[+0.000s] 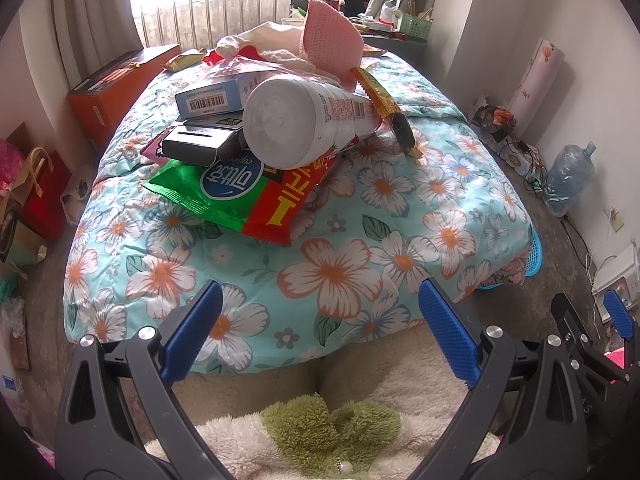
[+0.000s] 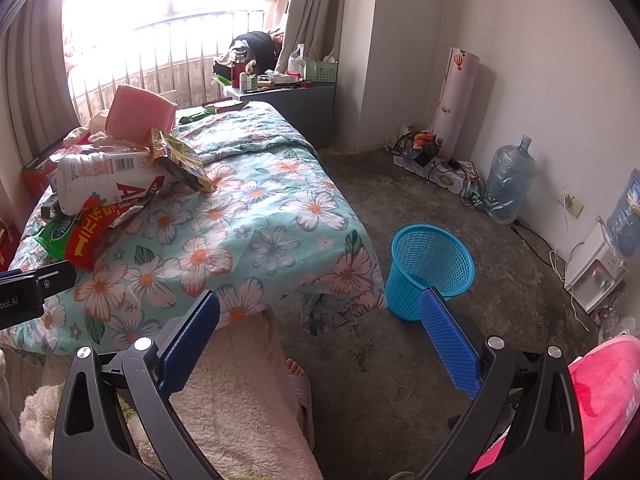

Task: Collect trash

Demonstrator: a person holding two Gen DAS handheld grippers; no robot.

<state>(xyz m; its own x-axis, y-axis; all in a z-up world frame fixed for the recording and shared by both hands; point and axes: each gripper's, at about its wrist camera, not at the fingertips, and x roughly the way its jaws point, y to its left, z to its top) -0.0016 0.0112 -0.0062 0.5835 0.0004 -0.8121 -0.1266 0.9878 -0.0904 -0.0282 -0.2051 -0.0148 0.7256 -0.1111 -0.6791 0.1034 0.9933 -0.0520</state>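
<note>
Trash is piled on a floral quilt (image 1: 340, 264): a big white plastic bottle (image 1: 296, 120) lies on its side over a green and red snack bag (image 1: 240, 192), small boxes (image 1: 208, 98) and a gold wrapper (image 1: 380, 96). My left gripper (image 1: 320, 324) hangs open over the quilt's near edge, well short of the pile. My right gripper (image 2: 320, 332) is open too, above the floor at the bed's corner. A blue mesh bin (image 2: 430, 268) stands on the floor just beyond its right finger. The white bottle (image 2: 104, 180) shows at the left of the right wrist view.
A pink pad (image 1: 328, 46) and cloths top the pile's far end. An orange box (image 1: 120, 88) sits left of the bed. Water jugs (image 2: 508, 180), cables and a paper roll (image 2: 456, 100) line the right wall. A person's fleece-covered legs (image 2: 240, 400) are below me.
</note>
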